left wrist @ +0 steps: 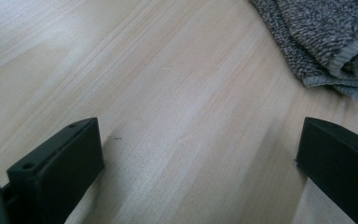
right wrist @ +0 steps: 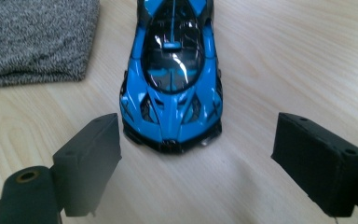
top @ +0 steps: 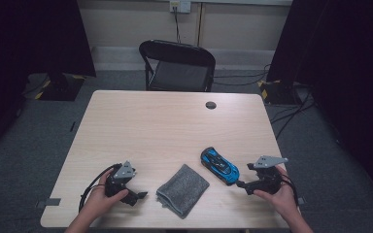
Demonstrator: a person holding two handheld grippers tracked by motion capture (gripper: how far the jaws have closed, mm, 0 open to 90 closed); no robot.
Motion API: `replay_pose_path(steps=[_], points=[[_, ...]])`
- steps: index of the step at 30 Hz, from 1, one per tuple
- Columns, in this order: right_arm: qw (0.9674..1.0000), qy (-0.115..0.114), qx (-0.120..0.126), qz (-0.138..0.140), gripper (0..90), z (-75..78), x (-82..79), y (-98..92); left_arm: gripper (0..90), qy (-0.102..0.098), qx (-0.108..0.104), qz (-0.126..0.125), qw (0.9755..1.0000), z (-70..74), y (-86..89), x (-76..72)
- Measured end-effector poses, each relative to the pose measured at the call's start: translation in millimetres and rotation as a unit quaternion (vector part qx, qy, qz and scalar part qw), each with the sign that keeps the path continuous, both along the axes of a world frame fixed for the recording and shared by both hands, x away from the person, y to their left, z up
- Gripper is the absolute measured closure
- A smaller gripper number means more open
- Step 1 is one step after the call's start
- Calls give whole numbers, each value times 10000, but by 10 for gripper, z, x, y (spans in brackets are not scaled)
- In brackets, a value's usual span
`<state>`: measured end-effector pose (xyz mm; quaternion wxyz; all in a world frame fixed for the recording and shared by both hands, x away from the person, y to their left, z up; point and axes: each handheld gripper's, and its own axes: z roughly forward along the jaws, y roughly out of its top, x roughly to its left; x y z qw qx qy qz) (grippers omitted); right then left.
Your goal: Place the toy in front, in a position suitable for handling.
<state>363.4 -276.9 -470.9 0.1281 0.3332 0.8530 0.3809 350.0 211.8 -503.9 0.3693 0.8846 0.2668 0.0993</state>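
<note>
Right tool (right wrist: 191,154) wide open, jaws lined up on the nose of the car (right wrist: 172,79); it sits on the bench (top: 165,126) beside the cloth (top: 183,188). Looks light, rigid, glossy, so likely slippery: grip across the flanks. No legible markings. Left tool (left wrist: 200,158) wide, empty, near the cloth.

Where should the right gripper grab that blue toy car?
Probably across the blue toy car body's flat sides, just behind the nose, coming straight on from the end facing the right gripper. Its jaws stand open wider than the car and already line up with it.
</note>
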Motion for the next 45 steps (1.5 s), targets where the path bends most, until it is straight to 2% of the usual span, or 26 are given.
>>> replay_pose_path(steps=[9,19,24,34,42,45], points=[[9999,14,-14,172,142,59,137,230,0,1,-3,2,10000,0,-1,0],[9995,35,-117,295,142,24,319,481,0,1,-4,2,10000,0,-1,0],[9994,104,-125,293,141,-23,402,575,0,3,-5,3,10000,0,-1,0],[9989,214,-321,259,140,-99,596,786,0,4,-28,23,10000,-2,-3,-2],[9983,431,-340,202,140,-113,765,945,0,1,-4,2,10000,0,-1,0],[9982,388,-412,210,140,-106,791,994,0,4,-28,22,10000,-2,-3,-2]])
